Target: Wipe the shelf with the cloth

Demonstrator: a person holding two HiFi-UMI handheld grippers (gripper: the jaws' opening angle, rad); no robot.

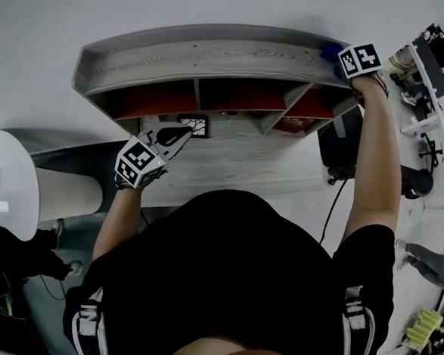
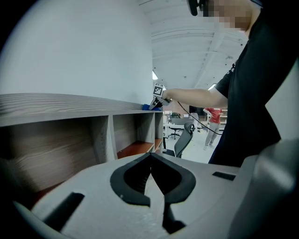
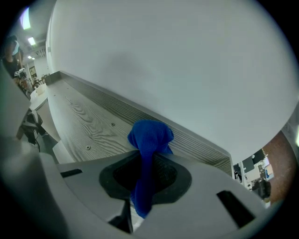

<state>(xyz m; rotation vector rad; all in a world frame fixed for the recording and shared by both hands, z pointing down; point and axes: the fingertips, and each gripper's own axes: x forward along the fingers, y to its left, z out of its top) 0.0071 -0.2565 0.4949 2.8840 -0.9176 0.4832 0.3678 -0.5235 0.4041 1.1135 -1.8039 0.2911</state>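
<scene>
Person's black shirt (image 1: 238,273) fills the bottom of the head view, with both arms reaching forward to the shelf (image 1: 215,55).

Right gripper (image 3: 145,158): jaws clamped on the blue cloth (image 3: 149,137). The cloth runs down between the pads and bunches out past the tips. Right arm is stretched to the right end of the shelf's top board, and the cloth (image 1: 331,50) sits at that end, close to the raised back ledge and the white wall (image 3: 187,70). From the left gripper view the cloth looks to be down on the board; can't confirm contact from the right gripper view.

Left gripper (image 2: 150,156): jaws closed tip to tip, nothing between them. It's held low in front of the shelf, below the top board and facing the open compartments (image 1: 155,100) with reddish floors. Well apart from the cloth.

White round table (image 1: 5,184) at the left. Office chair (image 2: 183,140) beyond the shelf's far end.
</scene>
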